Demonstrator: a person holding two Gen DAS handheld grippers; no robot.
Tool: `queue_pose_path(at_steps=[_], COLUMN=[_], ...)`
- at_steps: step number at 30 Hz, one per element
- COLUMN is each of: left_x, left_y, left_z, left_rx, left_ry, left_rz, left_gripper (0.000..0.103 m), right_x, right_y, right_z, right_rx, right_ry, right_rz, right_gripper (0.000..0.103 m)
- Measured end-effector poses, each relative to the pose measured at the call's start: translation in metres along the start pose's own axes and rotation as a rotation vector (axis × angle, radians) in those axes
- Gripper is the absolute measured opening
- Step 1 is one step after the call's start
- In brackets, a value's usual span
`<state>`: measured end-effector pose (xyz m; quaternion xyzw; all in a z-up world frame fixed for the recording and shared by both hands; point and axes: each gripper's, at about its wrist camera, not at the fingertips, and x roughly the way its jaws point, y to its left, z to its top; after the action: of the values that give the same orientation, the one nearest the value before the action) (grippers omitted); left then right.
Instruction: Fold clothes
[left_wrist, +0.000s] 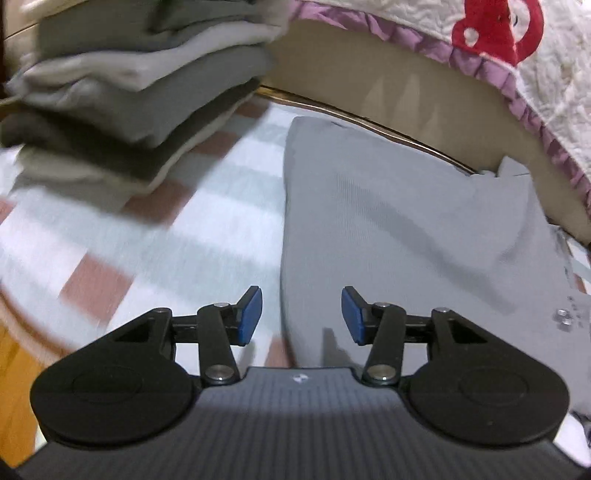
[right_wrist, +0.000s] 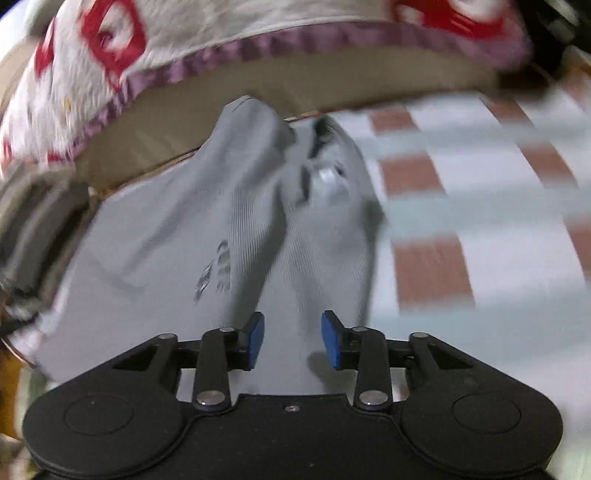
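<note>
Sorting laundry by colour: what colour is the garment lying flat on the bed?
Plain light grey garment, clearest in the left wrist view.

No text, label, brand or number can be read in either view. The white quilted cover with a purple frilled edge (left_wrist: 546, 85) bears red embroidered shapes, cut off by the frame and not legible as letters. The light grey garment (right_wrist: 229, 236) carries a small dark printed mark (right_wrist: 216, 271) on its front, too blurred to read in the right wrist view.
</note>
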<state>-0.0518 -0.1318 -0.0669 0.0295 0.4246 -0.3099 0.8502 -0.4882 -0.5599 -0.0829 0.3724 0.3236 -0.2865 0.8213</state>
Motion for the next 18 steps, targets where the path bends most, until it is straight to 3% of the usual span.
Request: queue_pose_path(at_steps=[1,2,6,9,12,16,18], left_x=[-0.009,-0.018,-0.037,-0.036,-0.03,-0.013,-0.001], left_y=[0.002,0.004,0.004,-0.008,-0.022,-0.042,-0.051], left_z=[-0.01,-0.02,-0.048,-0.058,-0.063,-0.064,-0.061], left_rx=[-0.004,-0.009,-0.015,0.035,0.093,0.18,0.24], left_ry=[-0.007,-0.012,0.002,0.033,0.05,0.068,0.072], left_rz=[-0.004,-0.009,-0.031,-0.044,-0.039,-0.013,0.016], left_gripper=[0.049,0.05,0.051,0.054,0.055,0.059,0.054], right_x=[-0.013,-0.022,-0.059,-0.075,-0.072,-0.055,-0.038], right_y=[-0.007,-0.009,0.003,0.016,0.031,0.047,0.045], right_z=[-0.011,-0.02,-0.055,-0.079,-0.095,-0.106,-0.103], right_rx=[0.034,0.039,-0.112,-0.217,-0.3,-0.421,-0.44], right_ry=[0.003,0.009,0.017,0.026,0.061,0.055,0.072], right_rz=[0.018,0.028,0.077,0.126,0.191,0.134,0.124], right_gripper=[0.053,0.054,0.058,0.062,0.066,0.067,0.016])
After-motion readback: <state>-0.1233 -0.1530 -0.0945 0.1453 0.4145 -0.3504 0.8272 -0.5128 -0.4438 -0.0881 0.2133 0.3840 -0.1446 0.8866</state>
